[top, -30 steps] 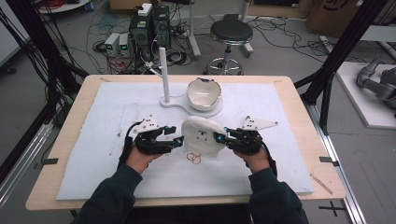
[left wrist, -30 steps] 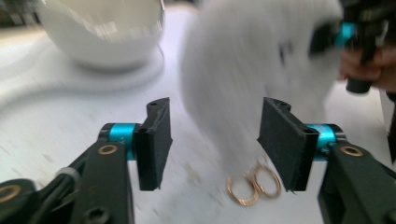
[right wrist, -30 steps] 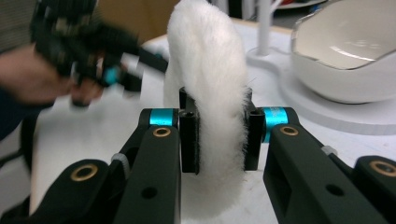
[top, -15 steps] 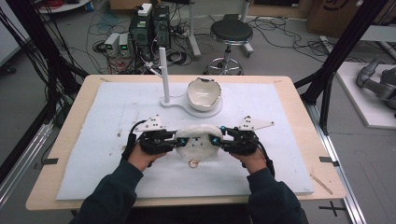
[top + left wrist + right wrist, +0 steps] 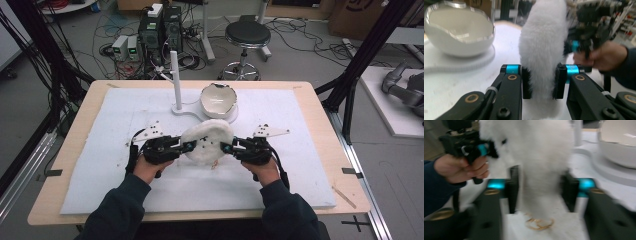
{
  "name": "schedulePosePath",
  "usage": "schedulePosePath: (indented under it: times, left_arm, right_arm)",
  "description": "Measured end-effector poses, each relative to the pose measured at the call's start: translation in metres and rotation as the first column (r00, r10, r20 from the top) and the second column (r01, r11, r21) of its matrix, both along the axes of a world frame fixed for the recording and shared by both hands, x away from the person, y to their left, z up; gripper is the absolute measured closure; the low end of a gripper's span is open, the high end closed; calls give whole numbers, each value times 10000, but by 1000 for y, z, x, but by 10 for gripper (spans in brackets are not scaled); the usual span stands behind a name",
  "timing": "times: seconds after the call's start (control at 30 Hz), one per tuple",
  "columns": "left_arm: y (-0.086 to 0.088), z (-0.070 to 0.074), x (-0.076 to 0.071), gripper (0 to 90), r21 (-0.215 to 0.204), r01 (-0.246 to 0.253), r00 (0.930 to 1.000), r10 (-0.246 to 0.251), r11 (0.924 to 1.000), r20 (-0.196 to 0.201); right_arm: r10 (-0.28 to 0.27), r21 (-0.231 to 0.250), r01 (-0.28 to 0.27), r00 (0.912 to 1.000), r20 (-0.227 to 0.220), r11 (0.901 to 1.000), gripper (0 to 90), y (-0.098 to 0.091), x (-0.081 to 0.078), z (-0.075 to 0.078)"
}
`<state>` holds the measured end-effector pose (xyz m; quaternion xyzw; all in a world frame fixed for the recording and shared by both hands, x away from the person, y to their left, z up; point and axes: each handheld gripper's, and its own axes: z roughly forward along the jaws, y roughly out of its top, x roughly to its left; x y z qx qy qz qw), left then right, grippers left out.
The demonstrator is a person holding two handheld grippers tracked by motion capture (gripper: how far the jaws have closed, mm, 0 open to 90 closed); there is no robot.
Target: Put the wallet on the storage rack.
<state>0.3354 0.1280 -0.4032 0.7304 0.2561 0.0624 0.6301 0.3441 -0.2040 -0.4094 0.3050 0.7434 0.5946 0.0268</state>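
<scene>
While I hold the fluffy white pad (image 5: 207, 141) off the mat between both tools, left gripper (image 5: 541, 83) clamped on one edge, its jaws lately closing, right gripper (image 5: 540, 192) on the opposite edge, its jaws having just closed further, my main risk is soft pile slipping from either pinch, or opposed pulling stretching it. Item beneath: gold rings (image 5: 539, 223), liable to be swept aside. Item beyond: egg-shaped white bowl (image 5: 218, 100) and upright white post (image 5: 175, 75) on one base, nearest obstacles to a forward carry. Surface: white mat (image 5: 300, 120).
</scene>
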Motion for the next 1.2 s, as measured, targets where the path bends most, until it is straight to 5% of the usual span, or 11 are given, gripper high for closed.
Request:
schedulePosePath:
  times: [0.13, 0.3, 0.4, 0.43, 0.63, 0.67, 0.8, 0.83, 1.0, 1.1, 1.2]
  left_arm:
    - [-3, -6, -1, 755, 255, 407, 9991, -402, 9988, -165]
    - [-1, -2, -4, 763, -218, 323, 9991, -316, 9992, 294]
    - [1, -2, -4, 763, -349, 312, 9992, -303, 9989, 255]
    - [1, -2, -4, 762, -328, 307, 9992, -299, 9990, 260]
    - [-2, -8, -1, 697, 760, -63, 9993, 91, 9971, -363]
    - [-3, -12, 1, 664, 1496, -240, 9964, 358, 9885, -767]
    - [9, -10, 3, 521, 1772, -1103, 9919, 1196, 9780, -431]
    - [22, -6, 4, 467, 1563, -1852, 9810, 1920, 9702, -295]
    - [49, -3, 5, 311, 1285, -2743, 9603, 2785, 9530, -152]
    - [71, -6, 4, 177, 1208, -3574, 9330, 3598, 9261, 22]
    - [78, -7, 5, 177, 1217, -3789, 9243, 3818, 9174, 1]
  right_arm:
    - [-337, 147, 331, 9983, 482, 9993, 617, -2, 1, 2]
    - [-314, -31, 313, 9994, -162, 9995, 486, 0, 9, -4]
    - [-140, 59, 141, 9997, -194, 9999, 537, 0, 9, -4]
    - [161, 120, -159, 9997, -202, 9998, 670, 1, 8, -4]
    - [282, -283, -260, 9965, 789, 9993, 778, 0, 4, 8]
    - [245, -473, -195, 9939, 1076, 9987, 780, 2, 5, 11]
    - [98, -955, 48, 9883, 1519, 9954, 780, 8, 8, 18]
    - [-82, -1024, 269, 9839, 1784, 9944, 780, 10, 12, 25]
    - [-229, -1227, 508, 9755, 2190, 9911, 780, 11, 22, 41]
    - [-173, -1821, 680, 9637, 2665, 9809, 780, 19, 36, 61]
    - [-74, -2245, 758, 9567, 2910, 9715, 780, 26, 51, 75]
